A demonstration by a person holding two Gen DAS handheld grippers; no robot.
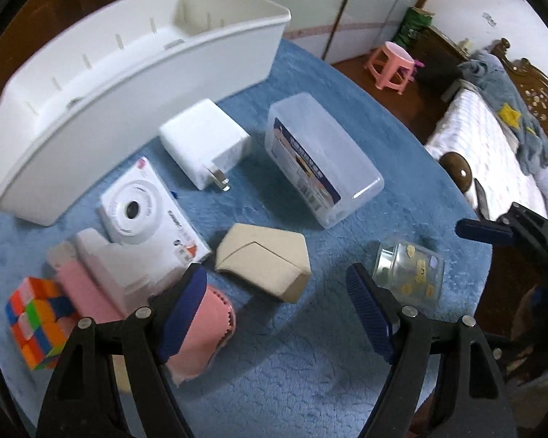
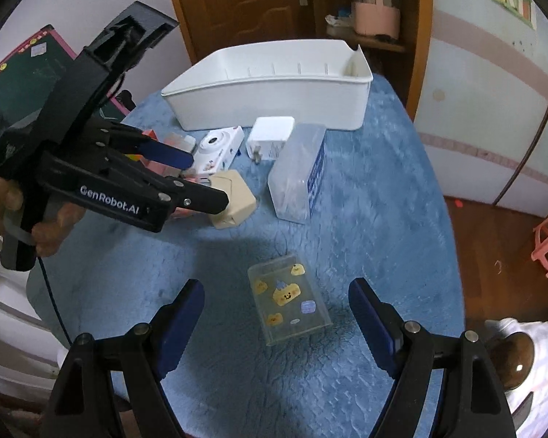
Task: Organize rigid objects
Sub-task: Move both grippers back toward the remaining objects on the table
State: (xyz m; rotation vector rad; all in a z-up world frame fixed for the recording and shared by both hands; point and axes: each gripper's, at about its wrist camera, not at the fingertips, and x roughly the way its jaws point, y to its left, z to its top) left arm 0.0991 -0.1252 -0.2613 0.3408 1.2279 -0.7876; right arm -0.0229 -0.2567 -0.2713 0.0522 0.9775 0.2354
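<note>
On the blue fleece table top lie a white camera (image 1: 142,211), a white charger (image 1: 204,146), a clear lidded box (image 1: 321,153), a beige box (image 1: 263,259), a pink case (image 1: 201,328) and a colour cube (image 1: 36,321). Behind them stands a long white bin (image 1: 128,73). My left gripper (image 1: 276,310) hangs open over the pink case and the beige box, holding nothing. My right gripper (image 2: 277,325) is open too, just above a small clear case with yellow stickers (image 2: 292,303), which lies apart from the pads. The left gripper (image 2: 204,179) also shows from the side in the right wrist view.
The round table's edge (image 1: 467,219) drops off to the right beside a bed (image 1: 493,146) with a wooden post. A pink stool (image 1: 391,65) stands on the floor beyond. A hand (image 2: 47,233) holds the left gripper's handle. Bare fleece (image 2: 365,219) lies right of the clear lidded box.
</note>
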